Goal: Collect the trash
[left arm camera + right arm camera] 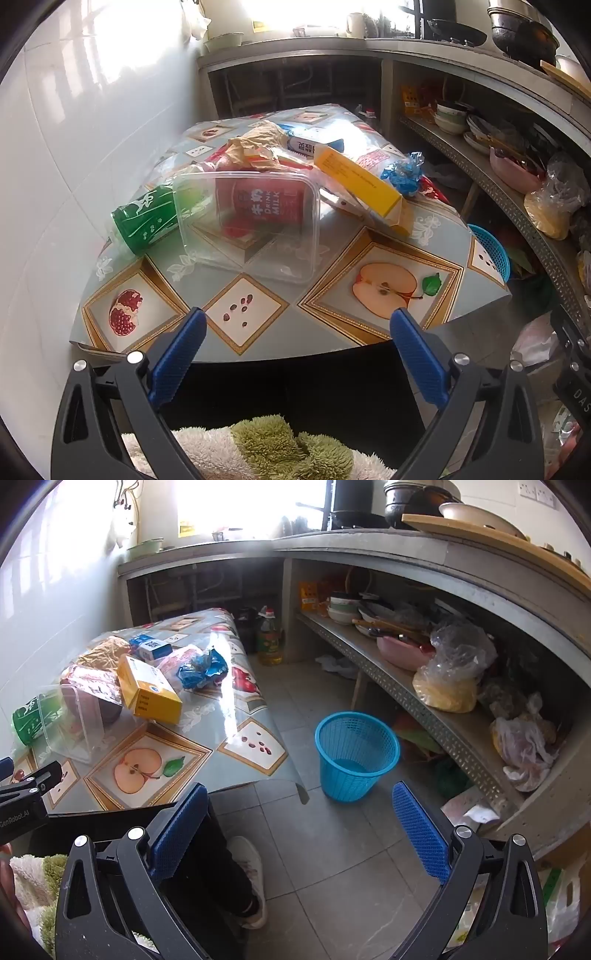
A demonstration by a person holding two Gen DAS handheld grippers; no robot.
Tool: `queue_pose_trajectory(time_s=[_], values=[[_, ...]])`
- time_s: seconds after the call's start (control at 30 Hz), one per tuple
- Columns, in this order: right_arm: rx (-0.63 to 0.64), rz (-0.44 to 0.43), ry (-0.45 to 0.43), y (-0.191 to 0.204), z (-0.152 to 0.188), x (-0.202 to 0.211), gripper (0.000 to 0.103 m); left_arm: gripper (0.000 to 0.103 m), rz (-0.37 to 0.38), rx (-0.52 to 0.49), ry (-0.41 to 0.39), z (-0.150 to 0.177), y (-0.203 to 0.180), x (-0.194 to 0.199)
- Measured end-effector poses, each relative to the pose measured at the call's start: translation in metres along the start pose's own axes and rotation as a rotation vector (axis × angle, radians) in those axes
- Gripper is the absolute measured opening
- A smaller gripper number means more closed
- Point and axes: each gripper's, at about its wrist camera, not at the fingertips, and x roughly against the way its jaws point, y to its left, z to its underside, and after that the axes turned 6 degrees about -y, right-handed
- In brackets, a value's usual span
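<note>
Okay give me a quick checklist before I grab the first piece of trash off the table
1. Left gripper open and holding nothing: ok.
2. Right gripper open and holding nothing: ok.
3. Blue basket upright on the floor beside the table: ok.
4. Basket has room: ok, only its bare bottom shows.
5. Clear plastic container nearest the left gripper, unobstructed: ok.
6. Container free of the green can behind it: cannot tell.

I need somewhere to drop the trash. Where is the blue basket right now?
In the right wrist view the blue basket stands upright on the tiled floor, right of the table corner and in front of the low shelf.
</note>
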Motion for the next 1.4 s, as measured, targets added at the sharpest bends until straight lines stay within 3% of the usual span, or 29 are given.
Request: queue_pose_trajectory(time_s=[1.4], values=[[0.003,0.002,-0.01,0.0039,-0.0013,0.004,0.096,0.098,0.004,0.003,0.007,0.0016,0.0022,-0.0021]])
